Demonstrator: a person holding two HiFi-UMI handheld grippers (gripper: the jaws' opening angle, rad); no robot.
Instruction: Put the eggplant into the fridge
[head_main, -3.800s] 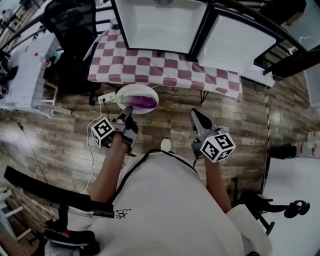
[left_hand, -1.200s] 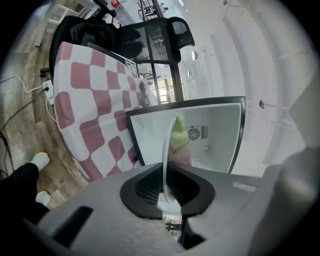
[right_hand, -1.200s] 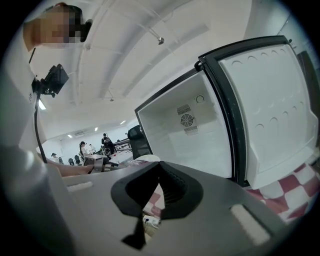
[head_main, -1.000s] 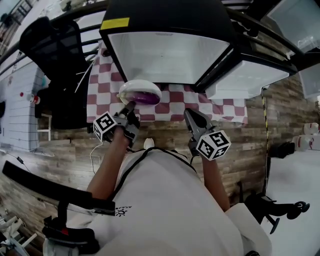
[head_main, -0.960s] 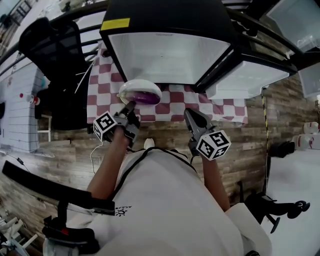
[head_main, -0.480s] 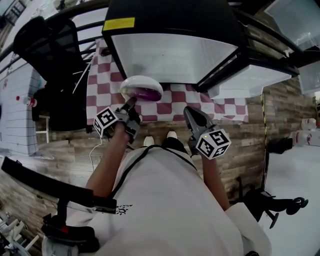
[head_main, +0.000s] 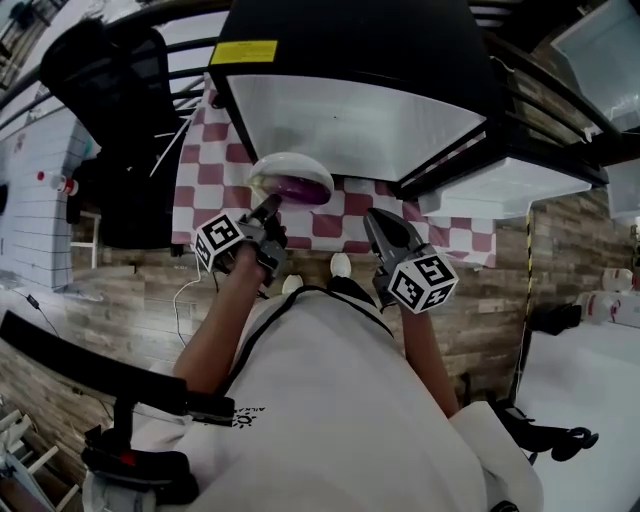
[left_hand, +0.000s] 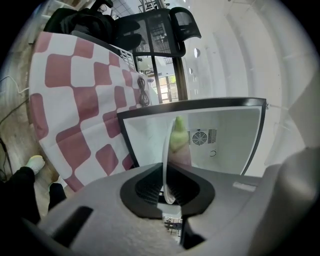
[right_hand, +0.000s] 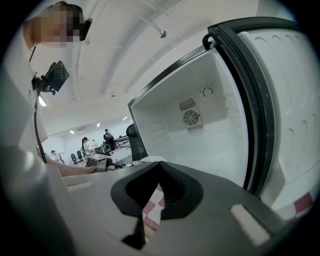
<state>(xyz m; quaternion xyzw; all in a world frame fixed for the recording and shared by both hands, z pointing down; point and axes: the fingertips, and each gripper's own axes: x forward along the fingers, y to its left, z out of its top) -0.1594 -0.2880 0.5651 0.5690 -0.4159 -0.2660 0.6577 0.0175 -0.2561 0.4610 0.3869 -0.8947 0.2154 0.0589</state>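
Looking steeply down in the head view, an open fridge (head_main: 350, 125) with a black frame and a bare white interior fills the top of the scene, its door (head_main: 505, 180) swung out to the right. Below it hangs a red-and-white checkered cloth (head_main: 200, 170) over a table, and below that lies wood flooring. A person in a white shirt (head_main: 340, 400) stands facing the fridge, both forearms reaching forward, each hand carrying a gripper with a marker cube on it. The left gripper (head_main: 268, 207) points toward the lower left of the fridge opening. Its jaws are clenched on the near rim of a white plate (head_main: 290, 172). In the left gripper view this rim shows as a thin white edge pinched between the pads at the left gripper (left_hand: 167, 167), with the plate (left_hand: 164, 150) standing edge-on ahead of it. The eggplant (head_main: 297, 189) lies on that plate, glossy purple, held in the air just in front of the fridge and over the edge of the cloth, not inside the fridge. Its pale green stem end (left_hand: 178, 136) rises beyond the plate rim in the left gripper view. The right gripper (head_main: 376, 222) points at the fridge beside the plate, apart from it. In the right gripper view its tips meet at the right gripper (right_hand: 161, 163), closed together with nothing between them.
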